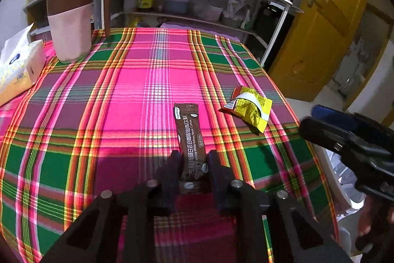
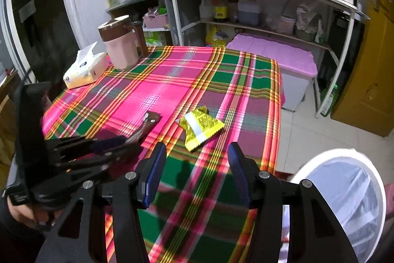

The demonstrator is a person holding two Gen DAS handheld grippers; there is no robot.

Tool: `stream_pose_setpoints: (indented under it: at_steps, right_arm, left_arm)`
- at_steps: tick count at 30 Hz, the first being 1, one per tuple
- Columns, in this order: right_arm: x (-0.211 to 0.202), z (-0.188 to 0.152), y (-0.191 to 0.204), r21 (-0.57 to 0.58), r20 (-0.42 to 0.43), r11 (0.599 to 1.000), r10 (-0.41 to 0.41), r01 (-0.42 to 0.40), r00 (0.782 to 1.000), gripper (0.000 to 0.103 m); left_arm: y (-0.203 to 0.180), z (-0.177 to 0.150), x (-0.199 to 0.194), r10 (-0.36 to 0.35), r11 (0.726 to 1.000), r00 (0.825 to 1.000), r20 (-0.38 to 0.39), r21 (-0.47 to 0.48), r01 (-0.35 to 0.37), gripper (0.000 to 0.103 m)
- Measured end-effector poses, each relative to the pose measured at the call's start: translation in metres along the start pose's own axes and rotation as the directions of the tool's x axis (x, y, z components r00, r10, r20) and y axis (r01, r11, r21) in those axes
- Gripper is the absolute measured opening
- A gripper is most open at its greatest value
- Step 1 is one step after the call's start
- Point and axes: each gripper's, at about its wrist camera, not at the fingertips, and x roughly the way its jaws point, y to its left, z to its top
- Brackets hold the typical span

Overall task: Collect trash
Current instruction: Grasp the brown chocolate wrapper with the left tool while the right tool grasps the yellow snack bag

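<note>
Your surface fills most of both views under a pink, green and yellow plaid cloth, with metal kitchen shelves beyond its far edge. Off the near right corner, a white bin lined with a pale bag stands on the floor. At the far left of the surface sits a pink jug with a brown lid, and a tissue pack lies just left of it. Your left claw is pressed together on the near end of a brown coffee sachet, which lies on the cloth a little right of centre, its far end pointing away from you. Your right claw stands spread with nothing between its blue pads, above the near part of the cloth. A crumpled yellow wrapper lies on the surface just beyond it, right of the sachet and apart from it.
</note>
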Motion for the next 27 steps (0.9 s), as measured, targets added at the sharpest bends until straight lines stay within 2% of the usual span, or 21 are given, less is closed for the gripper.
stream_pose_setpoints:
  at_steps: [11, 19, 22, 27]
  right_arm:
    - [0.050, 0.027, 0.001, -0.118, -0.056, 0.993, 0.013, -0.020, 0.998, 0.054]
    - [0.083, 0.027, 0.005, -0.187, -0.140, 0.982, -0.022, -0.005, 0.990, 0.054]
    - [0.084, 0.025, 0.000, -0.132, -0.159, 0.991, -0.007, -0.014, 0.987, 0.054]
    - [0.075, 0.020, -0.007, -0.038, -0.160, 0.999, 0.015, -0.021, 0.987, 0.047]
  left_arm:
    - [0.017, -0.001, -0.008, -0.042, 0.998, 0.999, 0.013, -0.039, 0.042, 0.023]
    - [0.026, 0.000, -0.006, -0.066, 0.996, 0.998, 0.006, -0.065, 0.067, 0.023]
    - [0.026, 0.000, -0.005, -0.070, 0.995, 0.997, 0.006, -0.065, 0.071, 0.023]
    - [0.027, 0.001, -0.006, -0.066, 0.996, 0.998, 0.007, -0.063, 0.067, 0.023]
